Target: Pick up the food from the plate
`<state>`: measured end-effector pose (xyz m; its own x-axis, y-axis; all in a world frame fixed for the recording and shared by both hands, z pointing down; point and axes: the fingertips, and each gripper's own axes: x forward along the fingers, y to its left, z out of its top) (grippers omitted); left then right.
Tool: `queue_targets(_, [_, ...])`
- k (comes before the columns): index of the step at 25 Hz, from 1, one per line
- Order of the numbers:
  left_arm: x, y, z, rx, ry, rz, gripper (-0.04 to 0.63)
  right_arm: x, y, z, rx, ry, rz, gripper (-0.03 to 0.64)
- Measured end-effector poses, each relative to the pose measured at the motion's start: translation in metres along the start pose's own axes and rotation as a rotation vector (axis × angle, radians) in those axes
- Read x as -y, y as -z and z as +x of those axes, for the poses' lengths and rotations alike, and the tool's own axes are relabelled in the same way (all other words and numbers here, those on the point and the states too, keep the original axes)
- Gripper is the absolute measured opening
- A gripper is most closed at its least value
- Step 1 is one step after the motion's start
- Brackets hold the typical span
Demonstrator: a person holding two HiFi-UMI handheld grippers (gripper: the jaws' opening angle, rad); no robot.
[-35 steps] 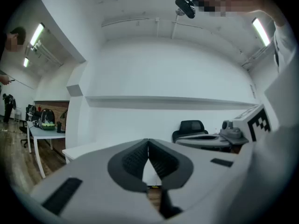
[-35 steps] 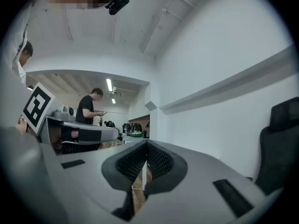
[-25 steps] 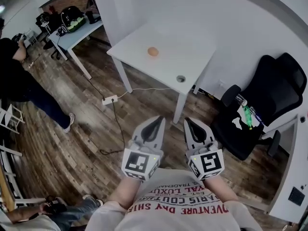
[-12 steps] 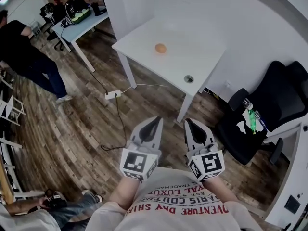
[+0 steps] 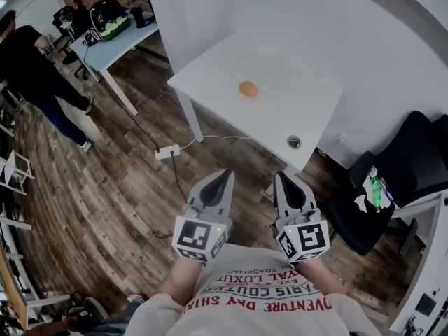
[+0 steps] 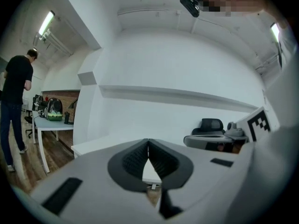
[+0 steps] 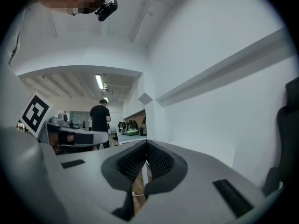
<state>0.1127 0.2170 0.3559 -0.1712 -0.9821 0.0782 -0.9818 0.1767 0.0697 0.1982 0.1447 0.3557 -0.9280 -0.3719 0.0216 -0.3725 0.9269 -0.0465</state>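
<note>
A small round orange-brown food item [image 5: 248,89] lies on a white table [image 5: 280,110] ahead of me; no plate can be made out under it. My left gripper [image 5: 225,174] and right gripper [image 5: 282,177] are held side by side close to my body, above the wooden floor and well short of the table. Both are shut with nothing between the jaws. In the left gripper view the left gripper [image 6: 148,142] has its tips together and points at the table edge. In the right gripper view the right gripper [image 7: 146,144] is likewise closed.
A black office chair [image 5: 399,180] stands right of the table. A power strip [image 5: 166,152] with a cable lies on the floor by the table leg. A person in black [image 5: 35,61] stands at far left near a second desk [image 5: 115,37] with a bag on it.
The table and the food have slid lower and to the right in the head view, closer to me. The person at left has walked further away. Both grippers stay shut by my body.
</note>
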Motion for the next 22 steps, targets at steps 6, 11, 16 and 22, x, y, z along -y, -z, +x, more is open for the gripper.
queue_targets(6, [-0.113,-0.022,0.052,-0.014,0.05,0.003,0.006,-0.004,-0.01,0.111,0.001,0.103,0.026,0.011])
queue_targets(11, [-0.188,-0.031,0.092,-0.042,0.122,0.003,0.006,-0.012,-0.01,0.186,-0.021,0.185,0.041,0.011])
queue_targets(16, [-0.223,-0.022,0.132,-0.073,0.198,-0.014,0.006,-0.003,0.003,0.228,-0.066,0.252,0.044,0.011])
queue_targets(22, [-0.229,-0.001,0.19,-0.113,0.273,-0.035,0.006,0.047,0.022,0.258,-0.103,0.337,0.075,0.011])
